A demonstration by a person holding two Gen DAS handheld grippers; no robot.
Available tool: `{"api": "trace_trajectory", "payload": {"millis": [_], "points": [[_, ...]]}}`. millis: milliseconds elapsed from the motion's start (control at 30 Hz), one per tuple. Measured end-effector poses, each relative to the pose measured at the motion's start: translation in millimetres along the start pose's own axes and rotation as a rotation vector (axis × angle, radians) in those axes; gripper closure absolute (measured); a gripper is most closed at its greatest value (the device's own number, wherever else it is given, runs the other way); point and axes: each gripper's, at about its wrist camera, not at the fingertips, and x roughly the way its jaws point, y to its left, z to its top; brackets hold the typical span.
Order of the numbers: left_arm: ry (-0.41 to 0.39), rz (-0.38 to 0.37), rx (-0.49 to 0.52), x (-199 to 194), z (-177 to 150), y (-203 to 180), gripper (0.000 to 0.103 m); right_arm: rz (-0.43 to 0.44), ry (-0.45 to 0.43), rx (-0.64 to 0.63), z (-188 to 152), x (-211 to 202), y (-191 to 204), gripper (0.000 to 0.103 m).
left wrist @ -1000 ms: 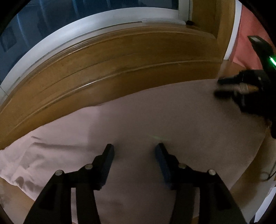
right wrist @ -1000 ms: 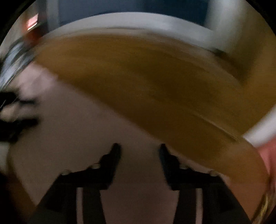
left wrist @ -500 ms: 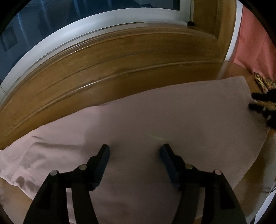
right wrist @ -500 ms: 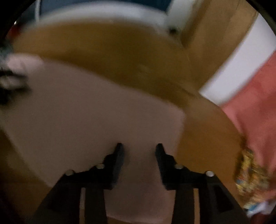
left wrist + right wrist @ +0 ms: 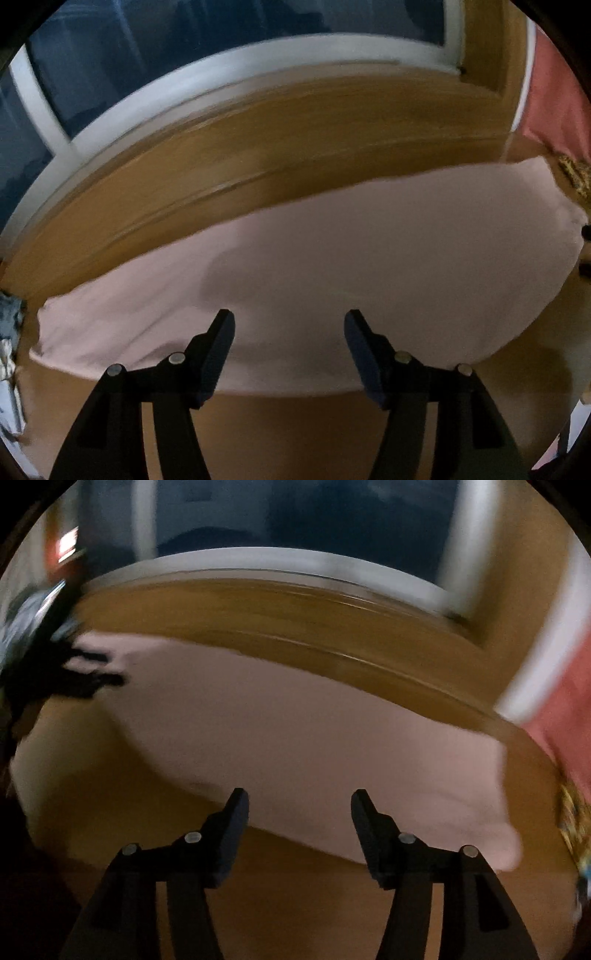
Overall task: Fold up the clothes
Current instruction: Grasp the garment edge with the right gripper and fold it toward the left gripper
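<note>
A home room: wooden window sill (image 5: 295,122), white-framed window (image 5: 229,70) (dark outside), red curtain (image 5: 557,96).

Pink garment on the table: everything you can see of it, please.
The pink garment is pale, plain, soft-looking cloth, lying flat on the wooden table as a wide, roughly rectangular, smooth panel. A narrower, slightly creased part tapers off at the left end in the left wrist view. Its far edge runs along the table's raised wooden back. The frames are blurred, so seams are unreadable. Neither open gripper holds it; whether anything touches it cannot be told.
</note>
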Motion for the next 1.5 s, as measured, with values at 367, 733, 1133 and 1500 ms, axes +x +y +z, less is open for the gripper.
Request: {"api": "trace_trajectory", "payload": {"millis": [367, 733, 1133, 1500], "points": [[-0.09, -0.221, 0.205, -32, -43, -35, 0.044, -0.119, 0.007, -0.151, 20, 39, 70, 0.044], [-0.032, -0.608, 0.064, -27, -50, -43, 0.044, 0.135, 0.05, 0.068, 45, 40, 30, 0.093], [-0.025, -0.886, 0.162, 8, 1, -96, 0.043, 0.309, 0.068, 0.239, 64, 67, -12, 0.096], [-0.058, -0.858, 0.053, 19, 19, -88, 0.043, 0.369, 0.017, 0.257, 54, 55, -17, 0.096]]}}
